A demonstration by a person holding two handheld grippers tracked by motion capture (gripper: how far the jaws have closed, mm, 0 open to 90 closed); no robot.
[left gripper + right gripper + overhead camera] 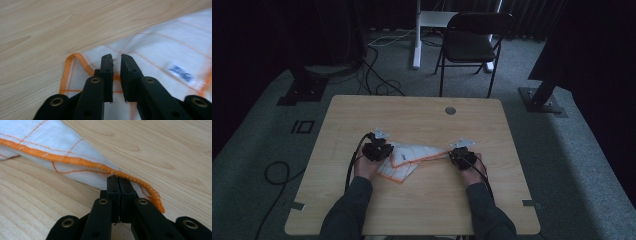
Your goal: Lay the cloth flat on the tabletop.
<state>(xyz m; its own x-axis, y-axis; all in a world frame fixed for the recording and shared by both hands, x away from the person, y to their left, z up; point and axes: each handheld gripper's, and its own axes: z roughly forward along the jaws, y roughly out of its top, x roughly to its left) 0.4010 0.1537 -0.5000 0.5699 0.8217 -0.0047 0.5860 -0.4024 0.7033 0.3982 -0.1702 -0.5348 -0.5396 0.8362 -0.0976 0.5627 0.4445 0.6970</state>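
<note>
Item: 1 white cloth (409,159) with orange hem and thin orange grid lines, partly folded, lying on the wooden surface (422,117) near the middle of its near half, closer to the near edge than the far edge. A small blue label (181,72) shows on the cloth in the left gripper view. Left gripper (377,149): poised over the cloth's left corner, jaws standing slightly apart with a narrow gap between them, nothing visibly pinched; the hemmed corner (72,58) lies just beyond and left of the tips. Right gripper (119,179): jaws closed tight on the cloth's right corner, the orange hem (75,160) running across and curling past the tips toward the surface. Between the 2 grippers the upper layer is drawn out to a point at the right, while a lower layer rests flat toward the near-left. Risks, as judged: the right hold takes in very little fabric close to the hem, so a pull could slip the corner free; the left gripper, if closed where it stands, may catch only 1 layer or miss the corner, leaving the fold skewed; pulling sideways with one end unheld would drag the whole cloth across the surface.
</note>
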